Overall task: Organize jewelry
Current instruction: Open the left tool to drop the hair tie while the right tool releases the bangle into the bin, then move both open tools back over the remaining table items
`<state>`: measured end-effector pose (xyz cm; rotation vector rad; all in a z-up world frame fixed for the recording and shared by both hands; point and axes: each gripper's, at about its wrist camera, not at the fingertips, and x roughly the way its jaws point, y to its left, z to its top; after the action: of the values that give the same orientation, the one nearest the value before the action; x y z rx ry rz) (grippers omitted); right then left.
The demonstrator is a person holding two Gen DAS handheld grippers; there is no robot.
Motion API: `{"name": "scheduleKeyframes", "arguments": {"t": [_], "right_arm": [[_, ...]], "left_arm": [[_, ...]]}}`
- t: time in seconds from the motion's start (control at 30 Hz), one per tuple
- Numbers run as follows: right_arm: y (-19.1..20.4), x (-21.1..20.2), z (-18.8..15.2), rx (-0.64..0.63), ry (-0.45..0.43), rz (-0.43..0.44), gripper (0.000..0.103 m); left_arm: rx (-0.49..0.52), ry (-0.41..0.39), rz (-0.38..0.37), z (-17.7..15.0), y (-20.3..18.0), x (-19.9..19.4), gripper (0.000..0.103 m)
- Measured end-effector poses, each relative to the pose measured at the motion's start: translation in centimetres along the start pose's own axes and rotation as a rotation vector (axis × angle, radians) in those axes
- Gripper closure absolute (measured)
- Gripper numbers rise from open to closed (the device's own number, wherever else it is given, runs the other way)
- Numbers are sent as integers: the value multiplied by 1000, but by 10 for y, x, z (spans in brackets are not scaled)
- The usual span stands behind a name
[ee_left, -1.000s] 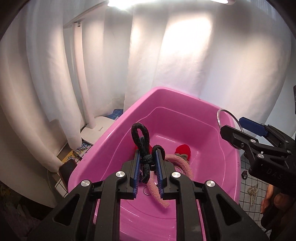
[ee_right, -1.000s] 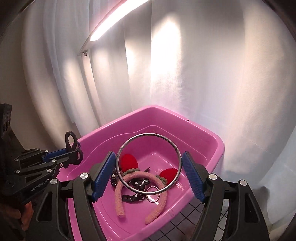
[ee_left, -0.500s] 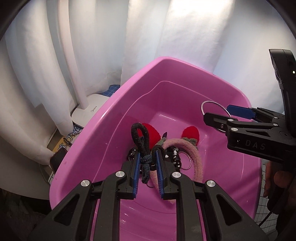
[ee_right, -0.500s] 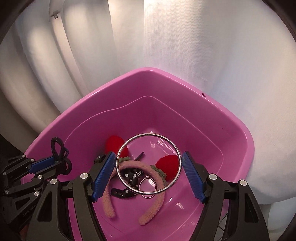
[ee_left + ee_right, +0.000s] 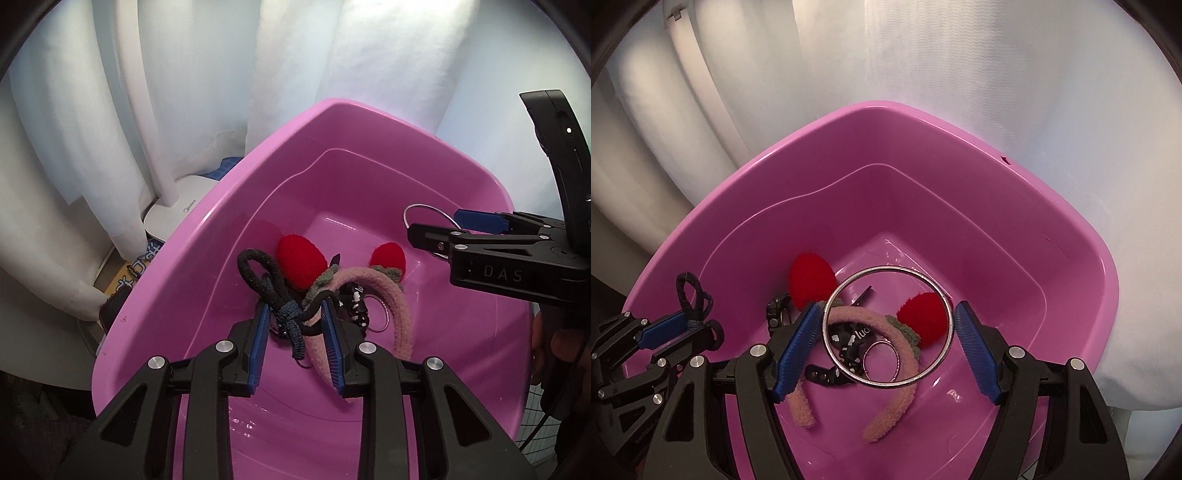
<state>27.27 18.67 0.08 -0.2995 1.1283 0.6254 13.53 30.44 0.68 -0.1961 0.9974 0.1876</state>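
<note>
Tongs on the left have just been opening; the black hair tie hangs loose between their parted pads, its long axis running away from them, over the pink tub. Right tongs hold the steel bangle above the plush headband, so a drop goes straight down.

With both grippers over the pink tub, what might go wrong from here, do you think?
1. The left gripper has just been opening, yet the black hair tie seems to hang between its pads; it may snag instead of dropping.
2. The bangle in the right gripper may land on the headband and bounce or roll in the tub.
</note>
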Motion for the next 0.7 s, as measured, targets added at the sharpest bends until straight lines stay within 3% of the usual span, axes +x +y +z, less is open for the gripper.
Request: {"name": "scheduleKeyframes", "arguments": {"t": [0.07,0.13,0.7], "right_arm": [[0,1,1,1,0,2,31],[0,0,1,1,3,9,31],[-1,-33,-13,34,-109,21,31]], "left_arm": [[-3,-7,7,-1,1,-3,49],[-2,-19,13,-2,2,-7,38],[-16,-65,36,-12,2,-33,36]]}}
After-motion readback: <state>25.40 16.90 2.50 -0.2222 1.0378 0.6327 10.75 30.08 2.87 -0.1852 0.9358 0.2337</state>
